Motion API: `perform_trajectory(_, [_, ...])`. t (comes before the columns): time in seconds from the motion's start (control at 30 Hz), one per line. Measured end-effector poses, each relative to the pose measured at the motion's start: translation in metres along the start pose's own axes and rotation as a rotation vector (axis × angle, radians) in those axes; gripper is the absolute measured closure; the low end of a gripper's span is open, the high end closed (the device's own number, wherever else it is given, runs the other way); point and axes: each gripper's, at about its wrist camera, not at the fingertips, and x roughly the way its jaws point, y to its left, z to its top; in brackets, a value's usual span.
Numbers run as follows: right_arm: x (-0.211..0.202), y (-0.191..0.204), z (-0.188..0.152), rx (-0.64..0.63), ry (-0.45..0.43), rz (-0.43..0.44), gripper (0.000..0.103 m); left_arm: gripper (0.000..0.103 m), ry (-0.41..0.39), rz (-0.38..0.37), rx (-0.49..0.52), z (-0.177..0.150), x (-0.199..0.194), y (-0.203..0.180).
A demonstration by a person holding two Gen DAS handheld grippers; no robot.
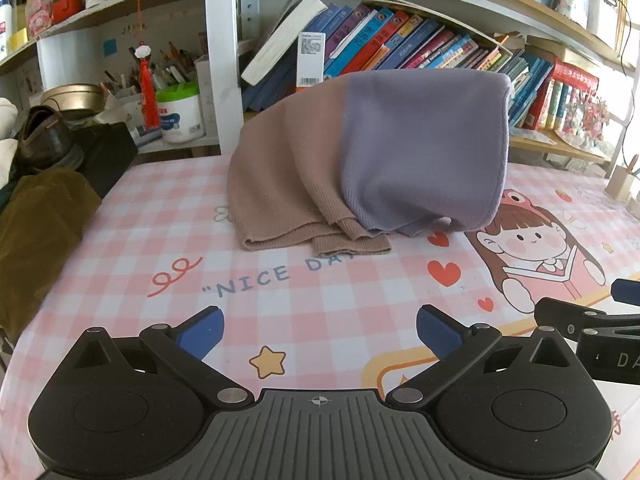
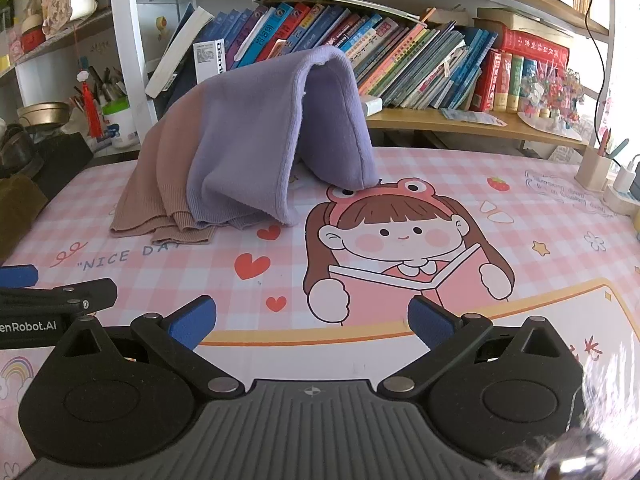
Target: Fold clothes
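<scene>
A knit garment, tan on the left and purple on the right (image 1: 376, 152), stands humped up like a tent at the back middle of the table; its ribbed hems rest on the pink checked cloth (image 1: 280, 304). In the right wrist view the garment (image 2: 248, 136) shows its open purple side. My left gripper (image 1: 320, 332) is open and empty, well in front of the garment. My right gripper (image 2: 312, 322) is open and empty, also short of it. The right gripper's fingers (image 1: 580, 316) show at the right edge of the left wrist view.
A bookshelf full of books (image 2: 400, 48) stands right behind the garment. A brown cloth (image 1: 36, 232), a shoe (image 1: 44, 136) and a dark box lie at the table's left edge. A pen holder (image 2: 596, 168) and a charger stand at the right.
</scene>
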Motion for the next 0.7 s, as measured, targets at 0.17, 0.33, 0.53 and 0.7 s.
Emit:
perform_trajectory(0.17, [-0.0011, 0.0012, 0.0028, 0.001, 0.004, 0.001, 0.0, 0.0, 0.0, 0.004, 0.001, 0.0027, -0.0021, 0.0007])
perform_trajectory(0.33, [-0.0033, 0.0001, 0.0018, 0.002, 0.003, 0.0, 0.0, 0.0, 0.002, 0.012, 0.002, 0.0017, 0.0009, -0.0022])
perform_trajectory(0.53, [0.0009, 0.001, 0.0009, 0.003, 0.006, 0.0, 0.0, 0.0, 0.004, 0.01, 0.0, 0.0008, 0.0012, -0.0003])
perform_trajectory(0.7, [0.0013, 0.001, -0.0002, 0.004, 0.008, 0.001, 0.0, 0.0, 0.006, 0.013, 0.0, 0.001, 0.0005, 0.0001])
